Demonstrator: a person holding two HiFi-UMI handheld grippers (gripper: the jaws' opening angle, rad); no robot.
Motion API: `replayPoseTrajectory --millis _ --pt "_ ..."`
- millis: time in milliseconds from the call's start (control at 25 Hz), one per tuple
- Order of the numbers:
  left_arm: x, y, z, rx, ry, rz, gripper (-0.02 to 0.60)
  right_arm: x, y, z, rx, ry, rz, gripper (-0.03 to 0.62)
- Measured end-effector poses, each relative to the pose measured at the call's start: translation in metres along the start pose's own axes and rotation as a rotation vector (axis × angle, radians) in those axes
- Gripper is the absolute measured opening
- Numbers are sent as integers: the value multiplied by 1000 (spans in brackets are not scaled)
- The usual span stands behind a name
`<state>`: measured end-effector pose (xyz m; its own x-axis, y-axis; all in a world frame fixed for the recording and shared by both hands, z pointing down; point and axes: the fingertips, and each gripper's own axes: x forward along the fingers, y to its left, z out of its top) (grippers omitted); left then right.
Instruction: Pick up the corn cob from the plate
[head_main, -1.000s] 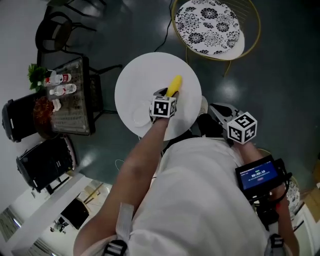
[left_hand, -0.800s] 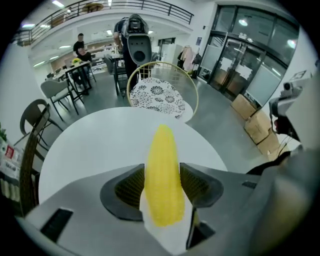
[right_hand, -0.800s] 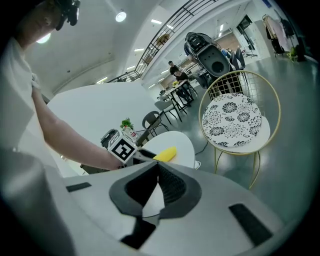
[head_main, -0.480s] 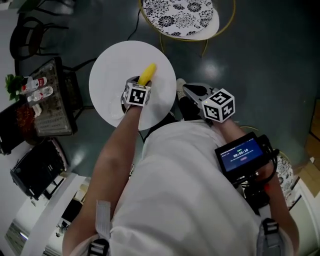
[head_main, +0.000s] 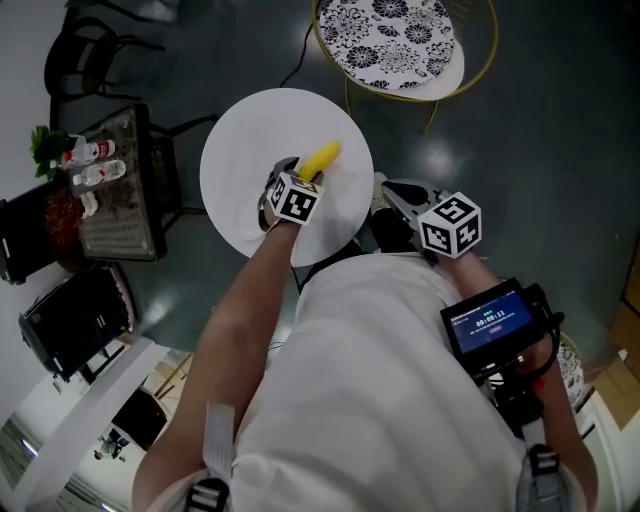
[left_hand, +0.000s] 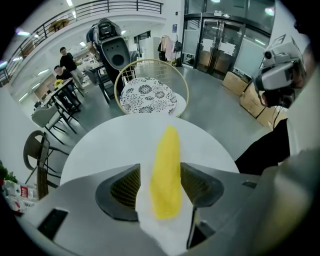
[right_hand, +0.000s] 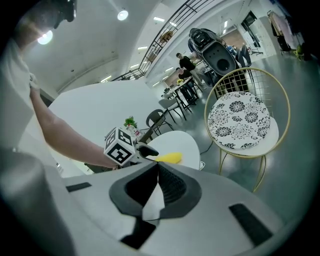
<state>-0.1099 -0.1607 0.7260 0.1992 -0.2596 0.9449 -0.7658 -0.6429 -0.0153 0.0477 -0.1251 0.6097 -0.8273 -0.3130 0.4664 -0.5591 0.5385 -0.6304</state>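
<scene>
Worktop (head_main: 240, 150), round, white, upper centre of head view. Left gripper (left_hand: 160, 169), jaws clamped on the yellow corn cob (left_hand: 166, 170), cob pointing up-frame over the worktop. Right gripper (right_hand: 157, 174), right of centre, jaws pressed together, nothing between. Wrist screen (head_main: 492, 322), lower right; digits too small to read.

One corn cob (head_main: 322, 159), one table (head_main: 250, 140), two hand-held grippers (head_main: 303, 176) (head_main: 392, 192).
</scene>
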Motion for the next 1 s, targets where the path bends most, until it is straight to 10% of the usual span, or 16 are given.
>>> replayPoseTrajectory --millis 1000 --pt "-78 -11 -4 -130 -168 -2 180 22 19 23 -65 48 100 9"
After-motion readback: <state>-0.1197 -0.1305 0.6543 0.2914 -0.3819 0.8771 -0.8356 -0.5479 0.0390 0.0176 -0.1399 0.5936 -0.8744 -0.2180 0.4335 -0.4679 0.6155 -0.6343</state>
